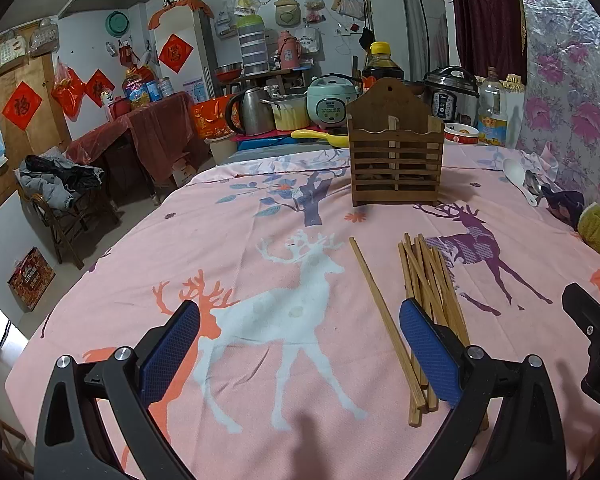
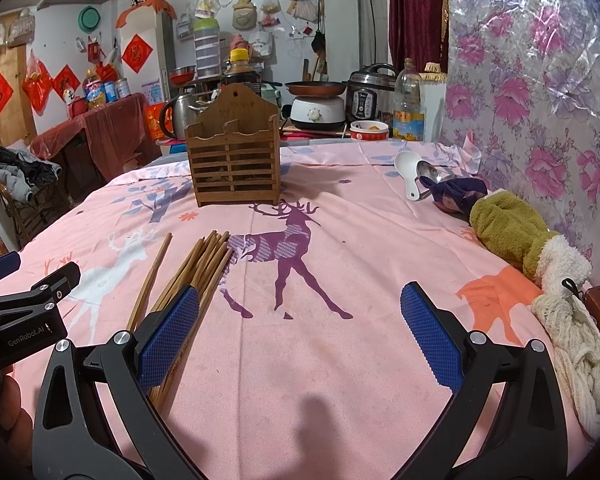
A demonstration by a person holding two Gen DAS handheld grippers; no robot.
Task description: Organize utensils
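A bundle of wooden chopsticks (image 1: 428, 284) lies on the pink deer tablecloth, with one single chopstick (image 1: 376, 300) apart to its left. The bundle also shows in the right wrist view (image 2: 204, 268), as does the single chopstick (image 2: 150, 280). A slatted wooden utensil holder (image 1: 396, 152) stands upright farther back; it shows in the right wrist view (image 2: 234, 160) too. A white spoon (image 2: 406, 170) and a metal spoon (image 2: 428, 172) lie at the right. My left gripper (image 1: 300, 344) is open and empty, its right finger over the bundle. My right gripper (image 2: 300, 336) is open and empty, right of the bundle.
A dark cloth (image 2: 458, 196), a green and white towel (image 2: 516, 236) and a cream rag (image 2: 576, 356) lie along the table's right edge by the floral wall. Rice cookers, a kettle, bottles and a bowl (image 2: 370, 130) crowd the far end behind the holder.
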